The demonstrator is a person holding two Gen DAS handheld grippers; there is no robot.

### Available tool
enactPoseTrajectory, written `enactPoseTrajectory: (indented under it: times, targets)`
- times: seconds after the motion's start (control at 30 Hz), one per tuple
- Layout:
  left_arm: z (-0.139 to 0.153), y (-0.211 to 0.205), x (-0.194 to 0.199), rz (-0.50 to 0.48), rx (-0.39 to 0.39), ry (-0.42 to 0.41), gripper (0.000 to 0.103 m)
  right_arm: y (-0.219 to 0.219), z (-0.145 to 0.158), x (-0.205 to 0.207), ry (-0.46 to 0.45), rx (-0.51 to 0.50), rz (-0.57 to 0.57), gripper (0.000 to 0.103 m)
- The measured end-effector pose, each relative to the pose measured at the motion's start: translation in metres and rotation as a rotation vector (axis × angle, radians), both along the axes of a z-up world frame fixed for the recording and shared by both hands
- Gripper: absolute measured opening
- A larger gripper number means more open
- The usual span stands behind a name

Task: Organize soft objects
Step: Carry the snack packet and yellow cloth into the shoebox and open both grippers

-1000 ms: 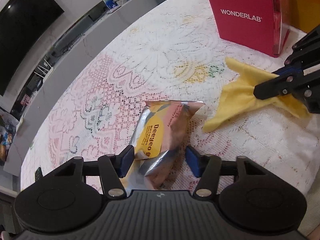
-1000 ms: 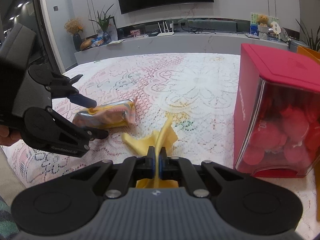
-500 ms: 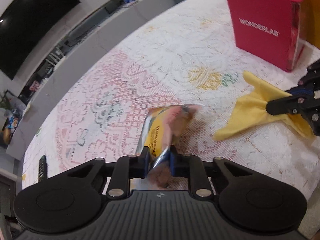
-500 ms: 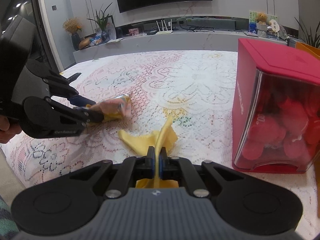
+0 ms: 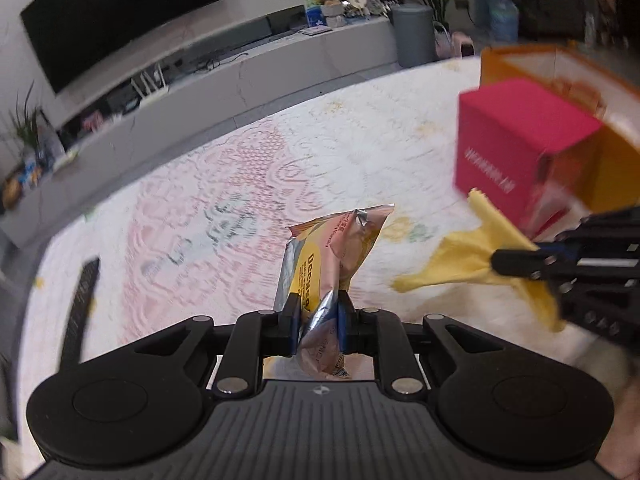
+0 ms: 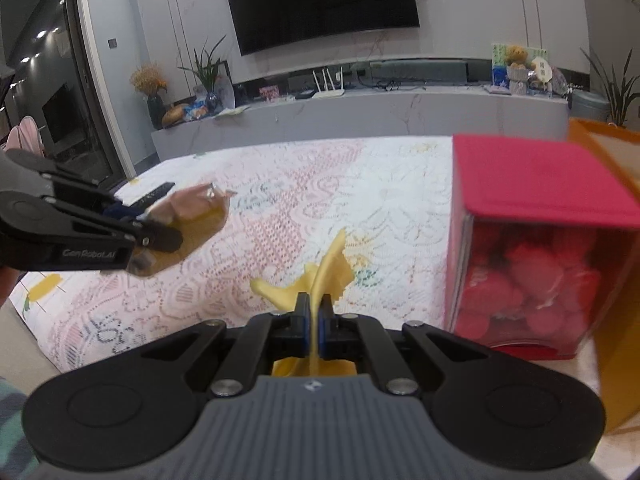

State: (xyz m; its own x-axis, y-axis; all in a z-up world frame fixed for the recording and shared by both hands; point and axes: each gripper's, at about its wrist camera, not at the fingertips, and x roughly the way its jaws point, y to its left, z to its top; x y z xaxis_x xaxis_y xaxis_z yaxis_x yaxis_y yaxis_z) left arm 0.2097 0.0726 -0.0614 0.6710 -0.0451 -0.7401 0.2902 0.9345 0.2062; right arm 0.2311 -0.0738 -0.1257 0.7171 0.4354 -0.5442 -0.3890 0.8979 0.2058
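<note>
Left tongs clamped on a foil snack packet, lifted off the lace-covered surface, left of the red box. Right tongs pinching a yellow cloth, raised just in front of that box. Orange bag right behind the box.

Black grippers, blue-padded jaws
</note>
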Motion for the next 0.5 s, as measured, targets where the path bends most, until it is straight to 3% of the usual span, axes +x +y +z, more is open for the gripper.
enactPoseTrajectory:
  times: [0.27,0.5]
  targets:
    - [0.032,-0.049,-0.045,-0.098,-0.094,-0.023,0.020,-0.041,0.045,-0.045,-0.082,0.009,-0.023,0.001]
    - [0.062,-0.107,-0.070,-0.200,-0.131,-0.071,0.020,-0.098,0.079,-0.079,-0.142,0.046,-0.076,0.001]
